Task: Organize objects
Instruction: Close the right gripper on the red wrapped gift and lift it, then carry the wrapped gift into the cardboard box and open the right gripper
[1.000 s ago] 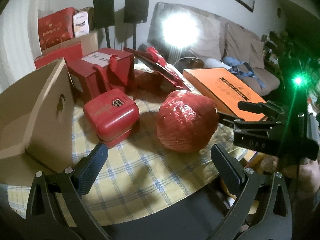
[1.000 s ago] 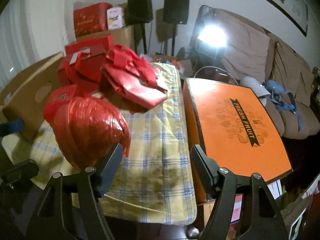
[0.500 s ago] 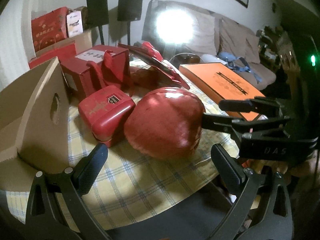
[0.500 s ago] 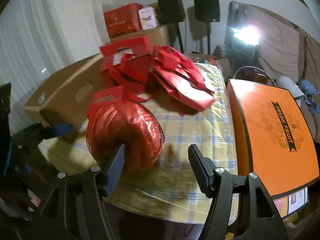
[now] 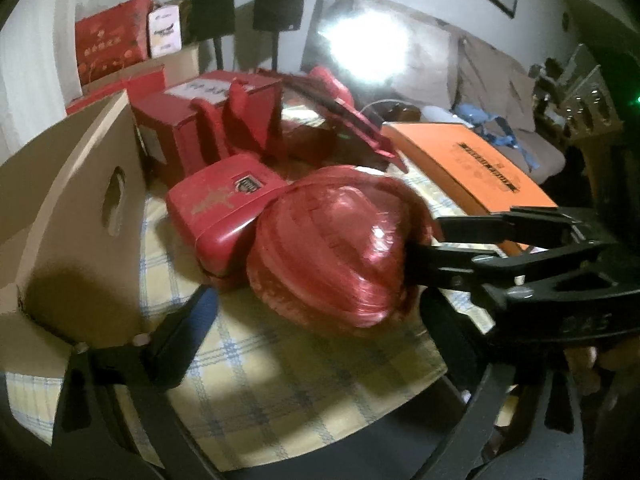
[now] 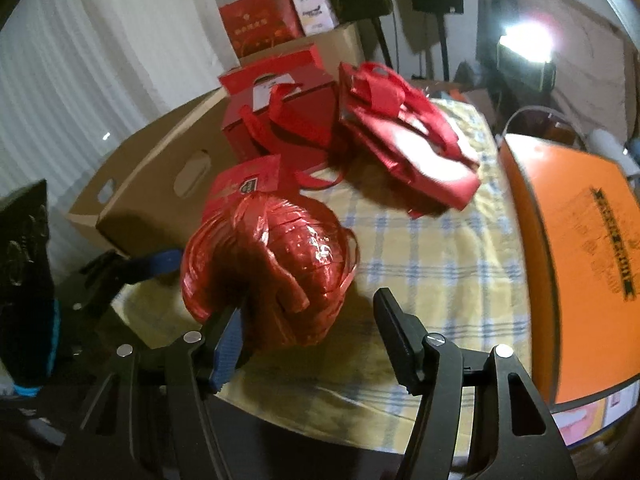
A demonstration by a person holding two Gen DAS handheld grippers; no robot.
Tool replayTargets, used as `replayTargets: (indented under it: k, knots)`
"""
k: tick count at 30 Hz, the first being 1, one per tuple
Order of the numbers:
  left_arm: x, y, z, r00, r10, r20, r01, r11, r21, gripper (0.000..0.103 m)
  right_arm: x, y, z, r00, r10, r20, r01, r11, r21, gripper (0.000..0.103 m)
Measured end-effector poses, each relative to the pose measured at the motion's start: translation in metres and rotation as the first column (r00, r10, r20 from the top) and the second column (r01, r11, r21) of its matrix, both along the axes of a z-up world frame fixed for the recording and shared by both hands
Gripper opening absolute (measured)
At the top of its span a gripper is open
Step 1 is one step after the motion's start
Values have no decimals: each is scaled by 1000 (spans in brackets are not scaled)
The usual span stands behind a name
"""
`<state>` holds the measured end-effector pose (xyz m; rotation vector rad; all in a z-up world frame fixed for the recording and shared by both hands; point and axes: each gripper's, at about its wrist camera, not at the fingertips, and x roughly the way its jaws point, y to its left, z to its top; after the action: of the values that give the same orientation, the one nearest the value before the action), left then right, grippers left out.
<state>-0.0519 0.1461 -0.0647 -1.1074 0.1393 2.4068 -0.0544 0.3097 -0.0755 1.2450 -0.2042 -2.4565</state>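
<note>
A big ball of red shiny ribbon lies on the checked tablecloth against a red rounded tin. My right gripper is open with its jaws wide, and the left finger touches the ball's near side; it also shows in the left wrist view, pressing the ball from the right. My left gripper is open and empty, just in front of the ball. An open cardboard box stands at the left.
Red gift boxes and bags lie behind the ball. An orange "Fresh Fruit" box sits at the right. A sofa and a bright lamp are behind the table.
The right gripper has pushed the red ribbon ball leftward across the cloth until it rests against the red tin. The left gripper has stayed open and has come closer to the ball.
</note>
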Motion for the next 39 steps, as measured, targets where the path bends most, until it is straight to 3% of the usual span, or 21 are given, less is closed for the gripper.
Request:
replayTargets:
  k: [3,9,18,27,39]
  knots:
    - [-5,-4,-5,999,-3,35,2,1000,31,89,-3,2,-2,1000,-6,24,7,999,-38,58]
    - [-6,-2,-8,998,-29,50,27,998,51,73,-6,-1,-7,999,-14,39,16,998,-57,48]
    - [3,-7,2,998,-53,46,50,996,76,72,7,-3,-2,999,-37,33,39,997,-69,47]
    - [25,-20,49,997,-58,-42,63,992,114,73,32,-17,53,998,-45,-51,43,998,-49,47]
    - [19,-84,105,991,56,-124,-38,989,145,73,18,-80,107,985,71,-156,-74,997,-13,47]
